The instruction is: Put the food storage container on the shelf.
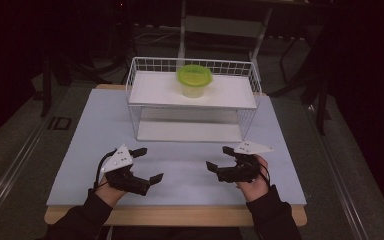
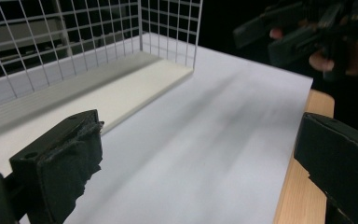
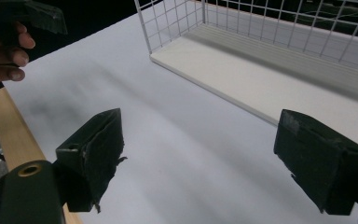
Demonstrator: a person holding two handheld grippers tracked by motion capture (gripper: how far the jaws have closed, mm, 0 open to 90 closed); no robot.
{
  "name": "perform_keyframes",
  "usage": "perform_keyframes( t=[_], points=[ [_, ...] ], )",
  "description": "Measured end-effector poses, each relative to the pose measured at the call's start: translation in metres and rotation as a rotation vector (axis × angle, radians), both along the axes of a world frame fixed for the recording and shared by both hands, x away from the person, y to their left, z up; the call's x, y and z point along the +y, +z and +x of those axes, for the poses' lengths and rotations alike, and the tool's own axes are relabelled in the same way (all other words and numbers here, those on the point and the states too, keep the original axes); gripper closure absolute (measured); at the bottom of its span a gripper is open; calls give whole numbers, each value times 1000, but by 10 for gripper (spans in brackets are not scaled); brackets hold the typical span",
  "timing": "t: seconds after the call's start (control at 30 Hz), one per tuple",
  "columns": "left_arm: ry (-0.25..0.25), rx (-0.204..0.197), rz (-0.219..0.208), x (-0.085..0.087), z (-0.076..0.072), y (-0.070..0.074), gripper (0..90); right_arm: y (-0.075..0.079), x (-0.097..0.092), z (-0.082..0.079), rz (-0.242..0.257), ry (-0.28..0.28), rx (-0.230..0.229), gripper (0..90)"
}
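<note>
High view: left hand-held gripper (image 1: 147, 164) and right hand-held gripper (image 1: 219, 158) hover over the worktop (image 1: 190, 165), jaws apart (both empty). Green-lidded cup (image 1: 194, 80) sits atop the wire rack (image 1: 192, 102).

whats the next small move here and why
Probably lift the right gripper forward toward the green-lidded cup on the wire rack's top shelf. Both grippers, left gripper included, sit open and empty near the table's front edge; the cup is the one loose thing.
</note>
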State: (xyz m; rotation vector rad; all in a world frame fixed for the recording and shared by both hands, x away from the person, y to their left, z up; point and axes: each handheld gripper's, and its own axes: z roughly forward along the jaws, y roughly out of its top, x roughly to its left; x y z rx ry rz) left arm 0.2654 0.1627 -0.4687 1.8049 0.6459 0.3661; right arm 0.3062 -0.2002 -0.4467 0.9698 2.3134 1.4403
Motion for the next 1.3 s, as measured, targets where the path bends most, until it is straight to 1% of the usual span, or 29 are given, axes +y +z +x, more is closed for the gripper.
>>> perform_keyframes(
  t=[0.03, 0.1, 0.13, 0.2, 0.23, 0.27, 0.33, 0.4, 0.5, 0.57, 0.67, 0.77, 0.8, 0.87, 0.93, 1.0, 1.1, 1.2, 1.3],
  points=[
    [0, 3, -1, 2, -1, -2, 17, -1, -3, -1, 0, -7, -3, 154],
    [5, 6, 13, 6, -1, -4, 17, -2, -9, -3, 7, -17, -15, 154],
    [4, 6, 15, 7, -1, -6, 17, -3, -11, -4, 9, -15, -10, 154],
    [9, 7, 28, 11, 0, -9, 16, -4, -15, -7, -1, -18, -25, 156],
    [10, 14, 28, 12, 0, -11, 17, -5, -16, -8, -6, -17, -30, 157],
    [11, 17, 25, 14, 0, -12, 17, -6, -17, -9, -12, -17, -28, 156],
    [14, 22, 33, 17, 0, -14, 16, -9, -19, -11, -22, -18, -34, 157],
    [14, 25, 40, 19, 0, -16, 17, -11, -20, -13, -30, -15, -29, 157],
    [13, 21, 47, 22, 0, -19, 17, -14, -23, -17, -37, -9, -35, 157],
    [14, 22, 44, 23, 1, -21, 17, -17, -25, -19, -31, -7, -31, 157],
    [11, 18, 45, 24, 2, -22, 17, -22, -29, -21, -36, -9, -26, 156],
    [14, 32, 30, 25, 2, -22, 17, -25, -33, -23, -53, -15, -19, 156],
    [15, 32, 30, 26, 2, -22, 17, -25, -34, -23, -43, -14, -9, 156],
    [15, 38, 22, 26, 2, -22, 17, -25, -36, -24, -53, -24, -18, 156],
    [12, 44, 21, 26, 2, -22, 17, -25, -39, -25, -46, -23, -16, 156],
    [8, 48, 27, 25, 2, -23, 17, -25, -43, -25, -55, -37, -23, 156],
    [6, 51, 26, 25, 3, -23, 17, -27, -48, -24, -39, -53, -6, 156],
    [7, 49, 28, 25, 2, -23, 17, -29, -48, -22, -38, -56, 1, 156],
    [13, 51, 19, 25, 2, -23, 17, -29, -47, -22, -48, -53, -2, 156]
  ],
)
